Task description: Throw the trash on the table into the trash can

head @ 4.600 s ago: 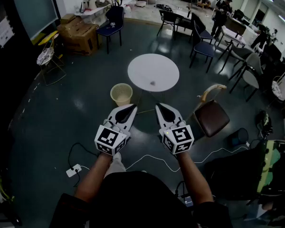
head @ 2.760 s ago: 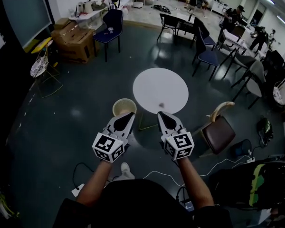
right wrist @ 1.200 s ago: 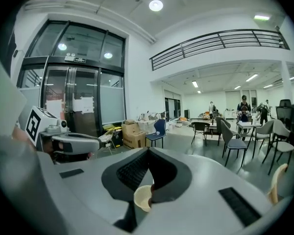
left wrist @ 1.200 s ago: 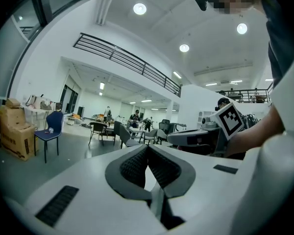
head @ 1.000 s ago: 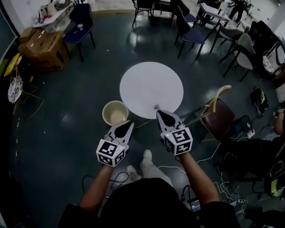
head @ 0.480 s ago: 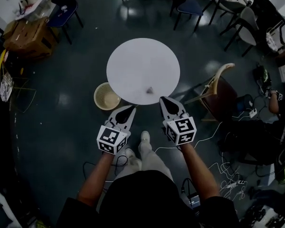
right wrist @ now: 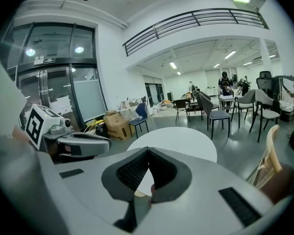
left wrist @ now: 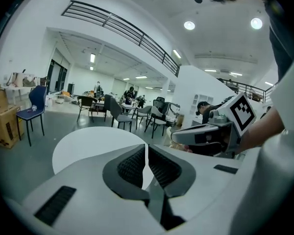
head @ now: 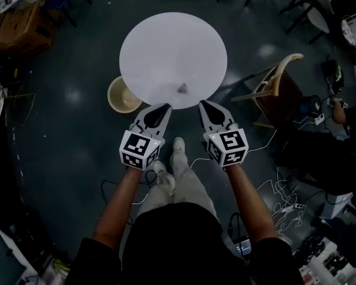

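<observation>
A small grey crumpled piece of trash lies near the front edge of the round white table. A pale woven trash can stands on the floor against the table's left front side. My left gripper is shut and empty, its tip at the table's front rim, just right of the can. My right gripper is shut and empty too, just right of the trash and short of it. In the left gripper view the jaws meet over the table. In the right gripper view the jaws also meet.
A brown chair with a curved pale back stands close to the table's right. Cables trail over the dark floor. A cardboard box sits far left. Chairs and people stand further back in the room.
The person has walked up to the table and looks more steeply down. Both grippers, still shut, have come forward and lower to the table's front rim.
</observation>
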Tool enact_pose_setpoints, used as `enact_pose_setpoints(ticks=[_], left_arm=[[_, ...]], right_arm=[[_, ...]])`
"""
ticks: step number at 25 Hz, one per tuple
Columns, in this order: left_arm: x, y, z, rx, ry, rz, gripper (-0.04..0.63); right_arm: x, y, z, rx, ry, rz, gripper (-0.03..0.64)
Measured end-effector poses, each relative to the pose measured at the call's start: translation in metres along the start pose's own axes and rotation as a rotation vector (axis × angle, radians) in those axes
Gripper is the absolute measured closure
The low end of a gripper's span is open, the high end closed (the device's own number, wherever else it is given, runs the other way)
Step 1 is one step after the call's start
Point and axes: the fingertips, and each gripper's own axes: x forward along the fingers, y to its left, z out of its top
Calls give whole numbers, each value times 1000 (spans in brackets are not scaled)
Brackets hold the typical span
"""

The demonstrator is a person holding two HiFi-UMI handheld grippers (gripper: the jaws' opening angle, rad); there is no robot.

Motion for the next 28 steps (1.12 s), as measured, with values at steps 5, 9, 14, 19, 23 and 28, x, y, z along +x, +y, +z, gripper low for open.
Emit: enact_pose_setpoints(ticks=[5, 9, 14, 19, 23, 28], left_arm=[[37, 23, -25, -9, 30, 14, 578], [61, 33, -50, -29, 62, 9, 525], [97, 38, -84, -9, 104, -7, 476], [133, 45, -110, 24, 139, -34, 450], [160, 59, -132, 66, 154, -12, 417], [184, 68, -151, 73, 202, -25, 391]], right_arm=[[27, -21, -24, 26, 26, -13, 598], [43, -29, -46, 36, 55, -10, 598], [60, -45, -78, 52, 69, -16, 598], [74, -74, -104, 92, 72, -55, 598], [83, -99, -124, 131, 68, -87, 598], [96, -107, -141, 149, 74, -88, 598]])
